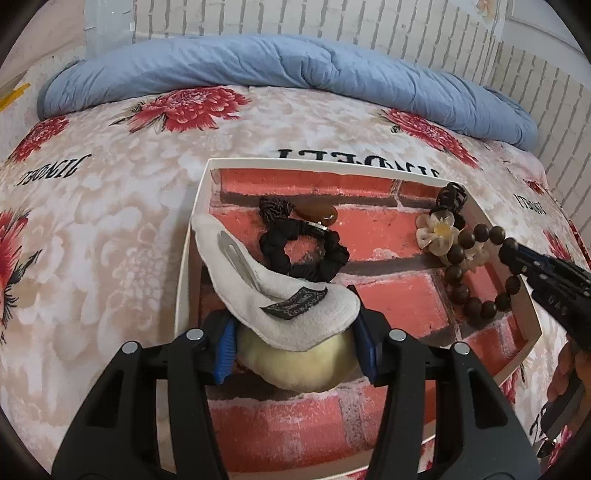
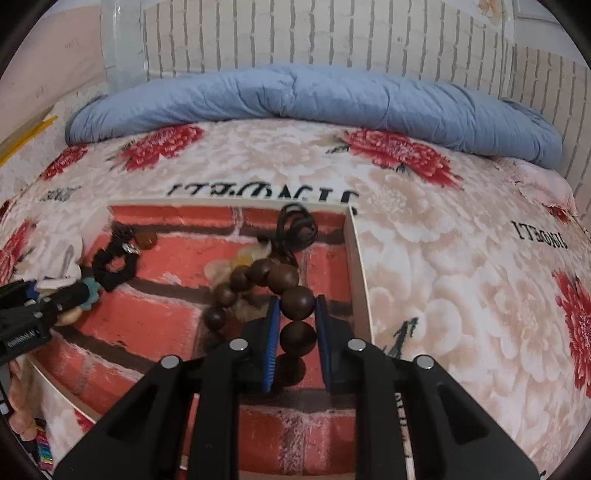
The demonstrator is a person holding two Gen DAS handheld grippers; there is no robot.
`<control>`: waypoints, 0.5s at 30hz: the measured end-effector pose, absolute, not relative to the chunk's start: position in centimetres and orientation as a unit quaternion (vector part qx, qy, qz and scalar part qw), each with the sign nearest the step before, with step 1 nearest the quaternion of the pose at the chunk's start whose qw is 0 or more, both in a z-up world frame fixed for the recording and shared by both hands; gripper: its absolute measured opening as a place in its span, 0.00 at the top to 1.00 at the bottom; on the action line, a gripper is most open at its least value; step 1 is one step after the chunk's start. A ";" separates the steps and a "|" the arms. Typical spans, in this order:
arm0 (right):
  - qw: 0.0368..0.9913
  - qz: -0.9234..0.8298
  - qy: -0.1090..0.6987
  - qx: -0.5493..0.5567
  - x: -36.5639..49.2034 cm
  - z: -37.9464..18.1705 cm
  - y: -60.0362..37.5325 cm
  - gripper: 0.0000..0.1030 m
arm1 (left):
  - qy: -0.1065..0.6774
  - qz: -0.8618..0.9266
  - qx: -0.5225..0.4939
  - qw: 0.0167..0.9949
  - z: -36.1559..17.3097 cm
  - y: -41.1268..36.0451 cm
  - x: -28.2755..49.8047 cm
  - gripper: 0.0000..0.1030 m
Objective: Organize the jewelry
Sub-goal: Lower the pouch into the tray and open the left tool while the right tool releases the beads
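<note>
Left gripper [image 1: 295, 339]: my jaws are clenched on a soft white fabric hair clip [image 1: 280, 295] with a dark label, a pale rounded pad under it; I hold it just over the near left part of the box.
Right gripper [image 2: 295, 332]: my jaws are pinched on one bead of the brown wooden bead bracelet [image 2: 266, 284]; the rest of the strand droops toward the floor of the box.
Box [image 1: 199, 206]: a shallow white tray lined with red brick print, lying on the flowered bedspread [image 1: 110, 206]; both of my loads are over it.
Already inside: a black scrunchie [image 1: 303, 251] with an amber stone piece [image 1: 321, 216] behind it, a translucent flower clip [image 1: 436, 232] and a black claw clip [image 1: 450, 195] near the far right corner.
Progress: I judge this well along, with several pieces lying in the box and two more held over it; whether anything waits outside I cannot tell.
Left to do: lower and let go of both pieces.
In the way: the flower clip lies right beneath my beads, so the strand may land on it; the scrunchie lies just beyond my white clip.
Around: a rolled blue quilt [image 1: 280, 70] along the white brick-pattern wall [image 1: 332, 18].
</note>
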State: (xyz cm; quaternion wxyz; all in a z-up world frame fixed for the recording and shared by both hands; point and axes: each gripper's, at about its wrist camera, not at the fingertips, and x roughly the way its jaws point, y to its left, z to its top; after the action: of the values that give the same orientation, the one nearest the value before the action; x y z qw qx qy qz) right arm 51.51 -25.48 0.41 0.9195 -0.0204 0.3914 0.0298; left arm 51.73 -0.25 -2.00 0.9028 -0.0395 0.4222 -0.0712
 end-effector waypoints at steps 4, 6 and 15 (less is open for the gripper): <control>0.914 0.021 0.404 -0.012 52.5 -0.8 -25.7 0.81 | 0.432 -0.067 -0.029 0.899 -2.4 -0.5 52.6 0.50; 0.912 0.015 0.409 -0.009 53.0 -1.2 -25.8 0.81 | 0.436 -0.064 -0.026 0.897 -2.5 -0.5 53.2 0.50; 0.899 0.009 0.437 0.011 54.6 -2.7 -26.3 0.81 | 0.444 -0.045 -0.004 0.895 -3.2 -1.0 54.6 0.48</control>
State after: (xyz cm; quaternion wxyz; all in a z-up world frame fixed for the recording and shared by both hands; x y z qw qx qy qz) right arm 54.61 -26.32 -2.72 0.8994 0.0110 0.4369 0.0086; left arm 54.56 -0.99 -3.20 0.8947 -0.0043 0.4444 -0.0449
